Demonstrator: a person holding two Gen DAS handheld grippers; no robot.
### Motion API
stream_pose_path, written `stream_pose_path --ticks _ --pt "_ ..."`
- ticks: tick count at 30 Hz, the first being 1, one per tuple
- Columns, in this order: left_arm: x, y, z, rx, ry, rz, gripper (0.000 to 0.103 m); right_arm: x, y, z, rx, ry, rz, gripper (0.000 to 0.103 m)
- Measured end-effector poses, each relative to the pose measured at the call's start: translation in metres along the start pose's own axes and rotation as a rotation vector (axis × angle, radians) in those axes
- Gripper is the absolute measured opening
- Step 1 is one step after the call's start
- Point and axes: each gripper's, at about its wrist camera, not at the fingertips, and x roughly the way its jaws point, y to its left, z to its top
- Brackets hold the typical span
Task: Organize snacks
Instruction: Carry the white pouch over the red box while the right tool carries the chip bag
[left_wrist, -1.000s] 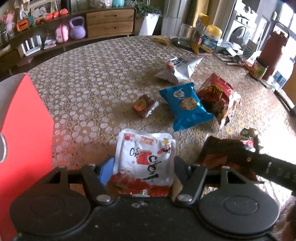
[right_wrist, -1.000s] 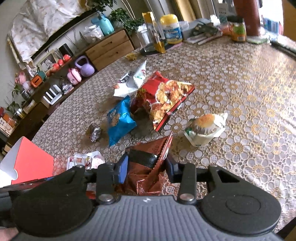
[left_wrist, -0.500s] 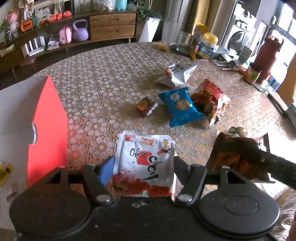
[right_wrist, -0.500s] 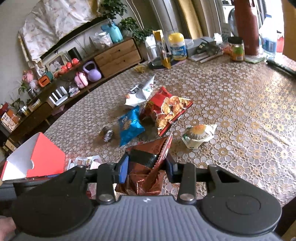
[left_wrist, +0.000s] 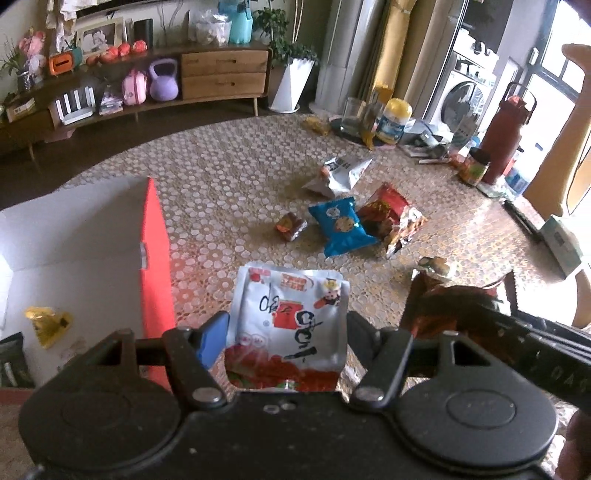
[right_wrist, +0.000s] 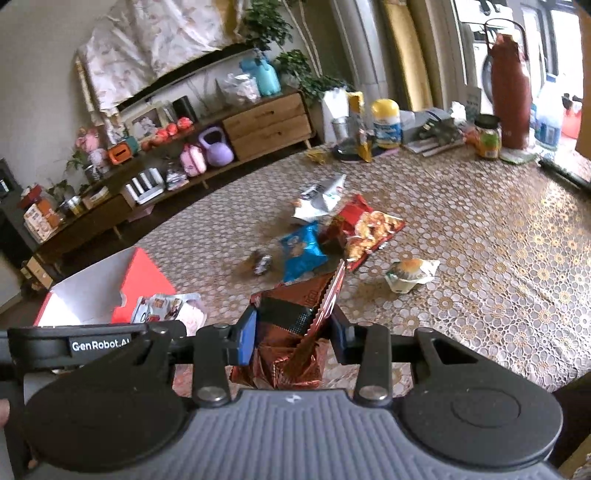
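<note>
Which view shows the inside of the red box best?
The left wrist view: the red box opens toward it, showing a yellow packet inside. The right wrist view shows only the box's white inner wall, contents hidden.

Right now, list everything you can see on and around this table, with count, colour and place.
white-and-red pouch: 1, in left gripper
dark red foil bag: 1, in right gripper
red box: 1, open, white inside, left of the pouch
yellow packet: 1, inside box
blue cookie bag: 1, table centre
red chip bag: 1, beside blue bag
white-grey bag: 1, behind those
small brown snack: 1, left of blue bag
bun pack: 1, right of centre
left gripper: 1, black
right gripper: 1, black
</note>
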Motion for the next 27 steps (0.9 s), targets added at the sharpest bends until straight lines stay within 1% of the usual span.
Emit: stream_pose_path --ticks 5,14,18,27 --pt "-0.027 0.009 -0.005 -0.009 -0.015 -0.008 0.067 -0.022 0.021 -0.004 -0.04 -0.016 0.027 0.039" --pt "-0.068 0.032 -0.015 -0.015 -0.049 0.008 0.067 -0.049 0.062 -0.011 -0.107 -0.032 0.076 0.039" --pt "-0.083 0.046 -0.02 -0.023 -0.061 0.017 0.067 -0.055 0.081 -0.013 -0.135 -0.034 0.102 0.039" --pt "-0.111 0.084 -0.025 -0.058 -0.094 0.063 0.067 -0.056 0.125 -0.017 -0.191 -0.036 0.158 0.039"
